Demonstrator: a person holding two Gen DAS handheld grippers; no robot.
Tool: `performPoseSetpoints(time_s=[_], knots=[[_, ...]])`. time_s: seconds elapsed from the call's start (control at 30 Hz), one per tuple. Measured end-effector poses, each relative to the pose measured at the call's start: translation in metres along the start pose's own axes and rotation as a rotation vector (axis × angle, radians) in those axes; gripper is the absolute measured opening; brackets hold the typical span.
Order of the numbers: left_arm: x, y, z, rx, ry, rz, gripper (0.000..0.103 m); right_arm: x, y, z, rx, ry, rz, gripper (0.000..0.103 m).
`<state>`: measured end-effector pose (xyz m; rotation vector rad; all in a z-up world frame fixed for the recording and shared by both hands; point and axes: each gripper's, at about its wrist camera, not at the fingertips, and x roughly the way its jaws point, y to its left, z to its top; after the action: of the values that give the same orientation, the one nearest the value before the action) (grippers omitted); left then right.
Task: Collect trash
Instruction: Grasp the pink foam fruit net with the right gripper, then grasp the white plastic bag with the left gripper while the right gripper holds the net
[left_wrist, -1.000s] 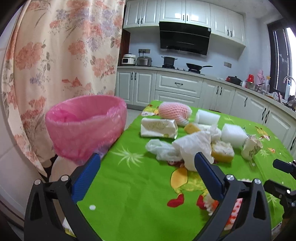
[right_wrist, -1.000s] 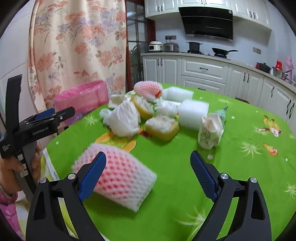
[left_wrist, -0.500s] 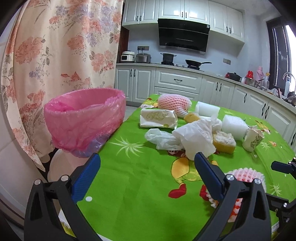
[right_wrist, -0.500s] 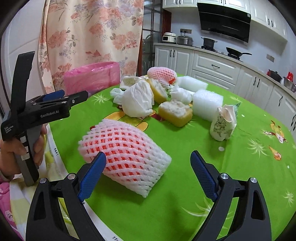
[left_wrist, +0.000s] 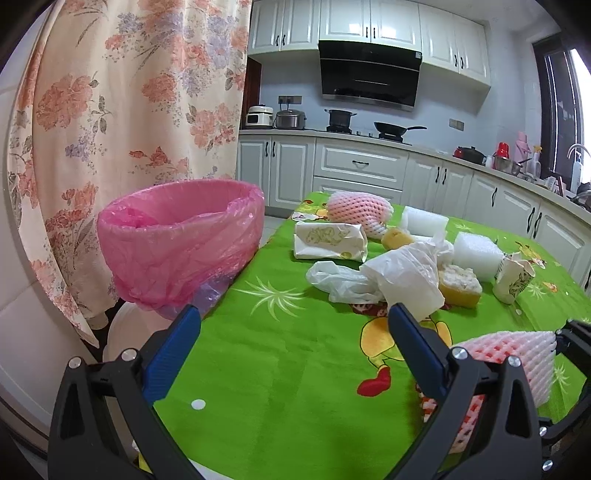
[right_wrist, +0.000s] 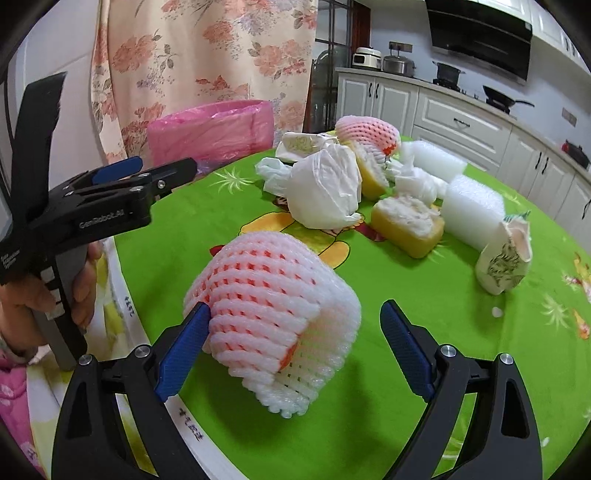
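A pink-and-white foam fruit net (right_wrist: 273, 306) lies on the green tablecloth near the table's front edge, and it also shows low on the right as the net (left_wrist: 517, 354). My right gripper (right_wrist: 293, 306) is open around it. Its left pad (right_wrist: 184, 350) touches the net's side, while the right pad (right_wrist: 406, 350) stands clear of it. My left gripper (left_wrist: 291, 332) is open and empty, held level near the table's left edge, and shows from the side as the left gripper (right_wrist: 155, 171) with a hand on its grip. A pink-lined bin (left_wrist: 181, 236) stands beside the table at the left.
Further back on the table lie a white plastic bag (right_wrist: 325, 192), yellow cake pieces (right_wrist: 406, 221), white foam blocks (right_wrist: 472, 210), a crumpled paper cup (right_wrist: 502, 258), a wrapped packet (left_wrist: 328, 240) and a second foam net (left_wrist: 358, 210). A floral curtain (left_wrist: 129, 110) hangs behind the bin.
My right gripper has moved forward and down, turning, so the foam net now sits between its fingers. The left gripper has hardly moved.
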<state>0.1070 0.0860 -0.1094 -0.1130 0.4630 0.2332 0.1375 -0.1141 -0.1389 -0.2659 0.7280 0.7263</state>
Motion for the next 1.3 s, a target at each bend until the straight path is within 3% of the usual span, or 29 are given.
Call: performPoseSetpoints(time_s=[0.1, 0.17, 0.23, 0.27, 0.33, 0.4, 0.5, 0.83, 1.07, 1.3], knots=[[-0.001, 0.006, 0.002, -0.019, -0.002, 0.008, 0.098, 0.005, -0.004, -0.002, 0.046, 0.003, 0.016, 0.086], [0.000, 0.009, 0.002, -0.030, 0.004, 0.009, 0.098, 0.006, -0.006, -0.004, 0.064, 0.000, 0.028, 0.081], [0.000, 0.009, 0.002, -0.030, 0.010, 0.011, 0.098, 0.006, -0.007, -0.005, 0.083, -0.005, 0.050, 0.064], [0.000, 0.008, 0.002, -0.027, 0.014, 0.010, 0.098, 0.005, -0.008, -0.005, 0.090, -0.008, 0.060, 0.060], [-0.001, 0.004, 0.003, -0.019, 0.017, 0.004, 0.098, 0.002, -0.009, -0.007, 0.099, -0.023, 0.075, 0.040], [-0.003, -0.003, 0.007, -0.006, 0.013, -0.009, 0.098, -0.002, -0.009, -0.008, 0.099, -0.043, 0.056, 0.033], [-0.003, -0.019, 0.015, 0.032, 0.017, -0.034, 0.098, -0.010, -0.014, -0.010, 0.109, -0.073, -0.007, 0.031], [0.039, -0.096, 0.036, 0.129, 0.094, -0.095, 0.097, -0.054, -0.081, -0.026, 0.341, -0.215, -0.192, 0.030], [0.084, -0.122, 0.045, 0.126, 0.160, -0.048, 0.087, -0.062, -0.094, -0.037, 0.381, -0.249, -0.218, 0.030], [0.099, -0.123, 0.039, 0.119, 0.183, -0.017, 0.081, -0.066, -0.098, -0.044, 0.400, -0.275, -0.226, 0.030]])
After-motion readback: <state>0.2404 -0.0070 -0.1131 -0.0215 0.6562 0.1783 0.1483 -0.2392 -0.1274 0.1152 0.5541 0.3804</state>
